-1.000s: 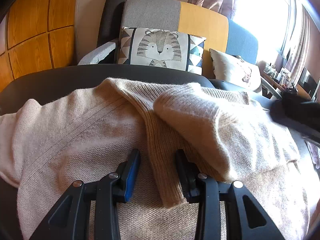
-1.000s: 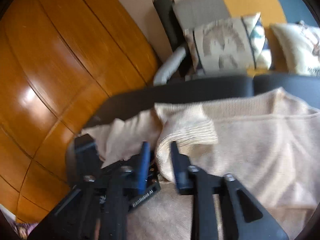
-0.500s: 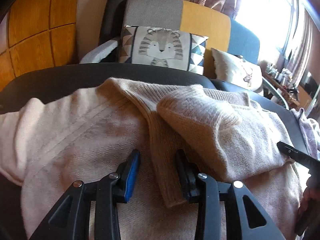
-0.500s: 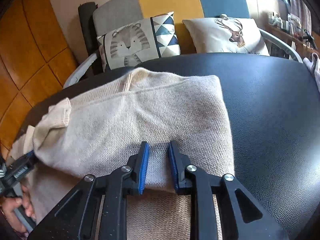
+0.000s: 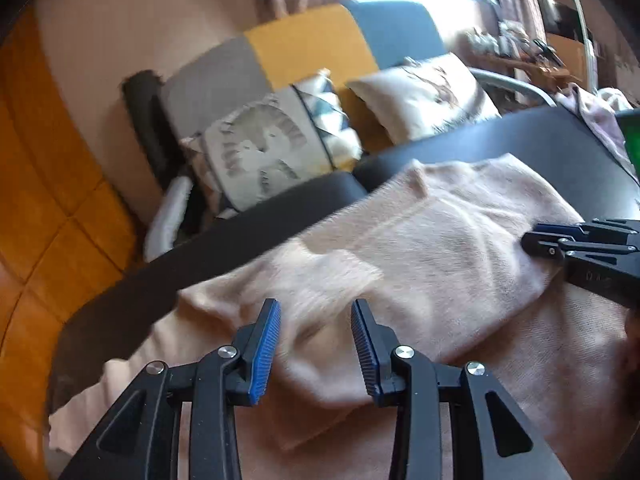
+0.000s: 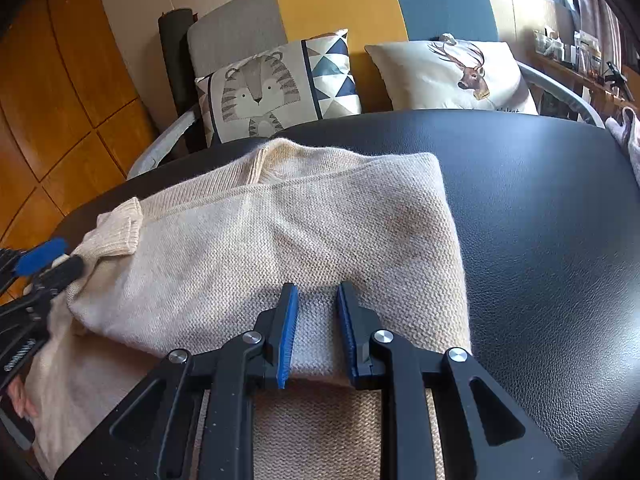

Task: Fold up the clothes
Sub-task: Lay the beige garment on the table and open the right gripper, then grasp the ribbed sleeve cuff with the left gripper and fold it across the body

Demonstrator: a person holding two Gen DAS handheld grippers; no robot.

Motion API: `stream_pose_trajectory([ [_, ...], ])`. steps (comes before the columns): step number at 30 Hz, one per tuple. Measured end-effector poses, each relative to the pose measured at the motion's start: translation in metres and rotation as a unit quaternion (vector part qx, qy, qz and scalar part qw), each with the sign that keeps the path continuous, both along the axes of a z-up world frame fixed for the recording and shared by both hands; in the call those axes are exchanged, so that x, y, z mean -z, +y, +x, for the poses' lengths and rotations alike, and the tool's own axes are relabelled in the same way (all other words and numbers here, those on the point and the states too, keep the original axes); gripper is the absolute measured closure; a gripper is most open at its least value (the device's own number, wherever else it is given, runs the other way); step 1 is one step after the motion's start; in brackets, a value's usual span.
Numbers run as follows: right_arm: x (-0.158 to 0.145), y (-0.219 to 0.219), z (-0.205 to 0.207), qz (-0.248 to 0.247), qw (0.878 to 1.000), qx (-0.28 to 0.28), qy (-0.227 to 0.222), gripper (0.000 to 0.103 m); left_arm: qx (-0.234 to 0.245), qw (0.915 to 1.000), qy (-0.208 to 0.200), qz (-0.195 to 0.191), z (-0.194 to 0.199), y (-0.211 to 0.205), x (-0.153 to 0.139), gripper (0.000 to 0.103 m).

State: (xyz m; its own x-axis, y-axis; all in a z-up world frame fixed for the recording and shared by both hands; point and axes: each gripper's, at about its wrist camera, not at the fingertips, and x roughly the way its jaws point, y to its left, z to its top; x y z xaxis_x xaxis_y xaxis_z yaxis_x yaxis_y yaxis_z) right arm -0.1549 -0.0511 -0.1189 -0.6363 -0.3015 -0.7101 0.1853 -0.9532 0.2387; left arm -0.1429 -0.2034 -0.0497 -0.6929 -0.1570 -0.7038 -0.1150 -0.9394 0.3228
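Note:
A beige knit sweater [image 6: 280, 240] lies on the black table [image 6: 540, 220], with one side folded over its body and a ribbed cuff [image 6: 120, 228] at the left. My right gripper [image 6: 318, 292] sits at the near edge of that fold, its jaws narrowed with a strip of knit between the pads. From the left wrist view the right gripper [image 5: 532, 242] touches the sweater [image 5: 420, 248] from the right. My left gripper [image 5: 314, 308] hovers open over the left part of the sweater; that view is blurred. Its blue pad [image 6: 44, 252] shows next to the cuff.
A sofa behind the table holds a tiger cushion [image 6: 264, 92] and a deer cushion [image 6: 452, 76]. Orange wood panels [image 6: 60, 80] cover the wall at the left. More clothes [image 6: 628, 136] lie at the table's right edge. Fingers of a hand [image 6: 18, 396] show at the lower left.
My right gripper swung from the cuff side to the fold's near edge and narrowed its jaws, then stayed. My left gripper rose, rolled and shifted left in the last half second.

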Motion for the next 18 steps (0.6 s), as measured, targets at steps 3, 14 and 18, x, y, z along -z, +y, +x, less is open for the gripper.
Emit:
stream_pose_trajectory([
  [3, 0.001, 0.000, 0.000, -0.002, 1.000, 0.000, 0.001, 0.082, 0.005, 0.9996, -0.018, -0.023, -0.013, 0.010, 0.007, 0.066],
  [14, 0.002, -0.001, -0.001, 0.000, 1.000, 0.003, 0.005, 0.082, -0.074, 0.9947, 0.045, 0.056, -0.001, -0.033, -0.014, 0.096],
  [18, 0.002, -0.002, 0.000, 0.001, 1.000, 0.004, 0.005, 0.082, -0.126, 0.9677, 0.095, 0.197, 0.033, -0.084, -0.022, 0.096],
])
